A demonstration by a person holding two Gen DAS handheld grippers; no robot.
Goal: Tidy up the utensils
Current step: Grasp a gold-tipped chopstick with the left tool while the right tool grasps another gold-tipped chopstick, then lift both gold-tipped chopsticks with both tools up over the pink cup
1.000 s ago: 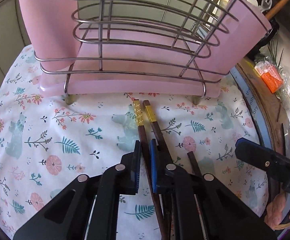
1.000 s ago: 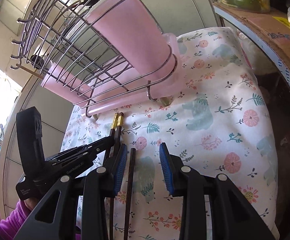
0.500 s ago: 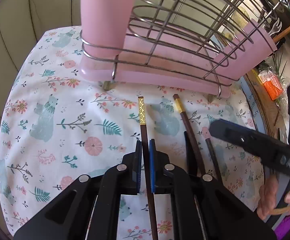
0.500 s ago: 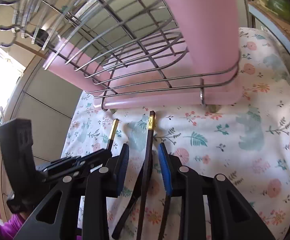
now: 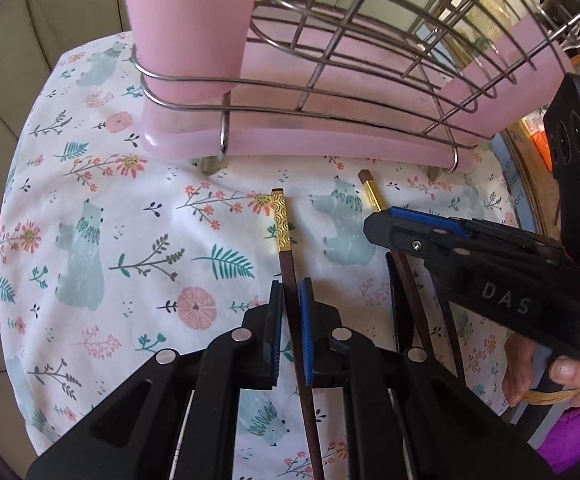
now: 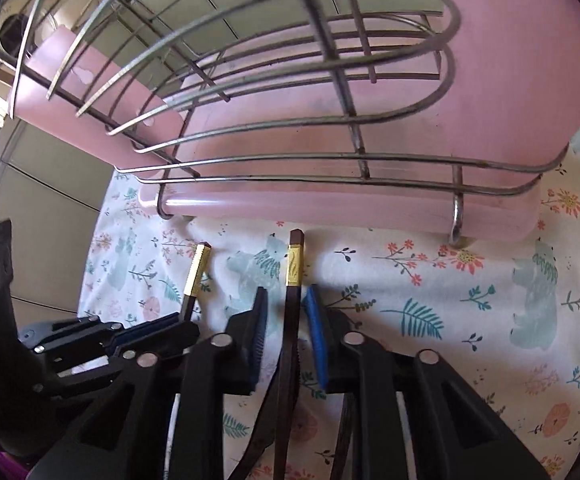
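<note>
Two chopsticks, one per hand-held gripper: left hand-held gripper [image 5: 290, 320] clamps a chopstick [image 5: 286, 248]; right hand-held gripper [image 6: 286, 320], slightly open, straddles the second chopstick [image 6: 292, 300]. Rack [image 5: 330, 92] at twelve o'clock on the surface [image 5: 110, 220], apparently empty.

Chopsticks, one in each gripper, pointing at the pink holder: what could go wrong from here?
1. The left gripper pinches its chopstick mid-shaft, so the long stick may pivot or slip when raised.
2. The right gripper looks less tightly closed around its chopstick, so it could drop.
3. Both gold tips point at the wire rack's lower rails; they may snag before reaching the pink holder.
</note>
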